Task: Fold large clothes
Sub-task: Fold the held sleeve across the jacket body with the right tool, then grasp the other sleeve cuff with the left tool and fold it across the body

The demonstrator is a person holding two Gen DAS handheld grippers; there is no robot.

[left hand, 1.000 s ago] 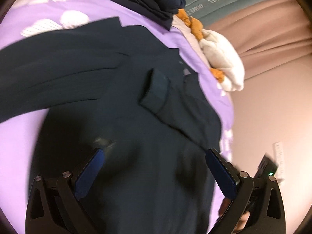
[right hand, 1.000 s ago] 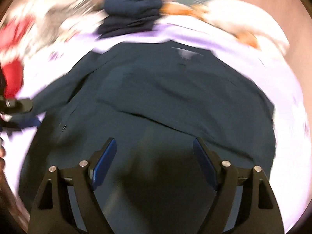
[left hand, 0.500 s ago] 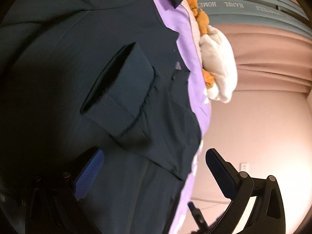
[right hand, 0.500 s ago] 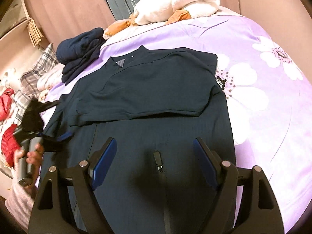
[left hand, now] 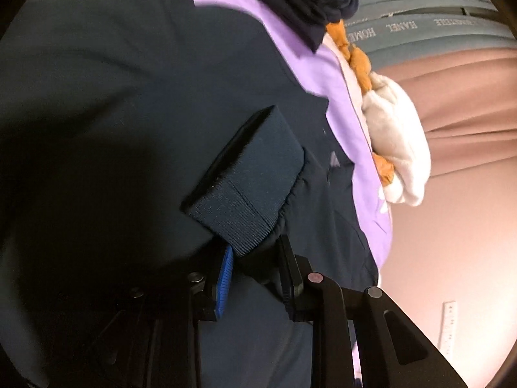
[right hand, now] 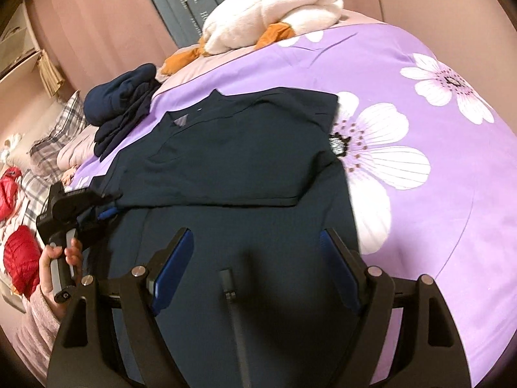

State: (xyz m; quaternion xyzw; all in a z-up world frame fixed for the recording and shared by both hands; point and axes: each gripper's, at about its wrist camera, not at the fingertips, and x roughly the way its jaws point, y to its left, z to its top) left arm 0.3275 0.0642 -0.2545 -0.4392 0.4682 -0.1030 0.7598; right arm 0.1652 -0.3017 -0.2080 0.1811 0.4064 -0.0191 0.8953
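Note:
A large dark navy jacket [right hand: 232, 155] lies flat on the purple flowered bedspread [right hand: 452, 177], one sleeve folded across its chest, its zipper [right hand: 227, 283] running toward me. My left gripper [left hand: 255, 268] is shut on the sleeve just behind the ribbed cuff [left hand: 248, 187] at the jacket's left edge; it also shows in the right wrist view [right hand: 106, 208], held by a hand. My right gripper [right hand: 255, 268] is open and empty above the jacket's lower front.
A folded dark blue garment pile [right hand: 122, 103] sits beyond the jacket's collar. A white and orange plush duck [right hand: 271, 22] lies at the bed's head. Red padded items [right hand: 19, 258] and plaid bedding [right hand: 55, 129] lie to the left. Pink curtains hang behind.
My left gripper has closed on the sleeve by the cuff; it was open half a second ago. My right gripper has stayed open over the jacket, shifting slightly.

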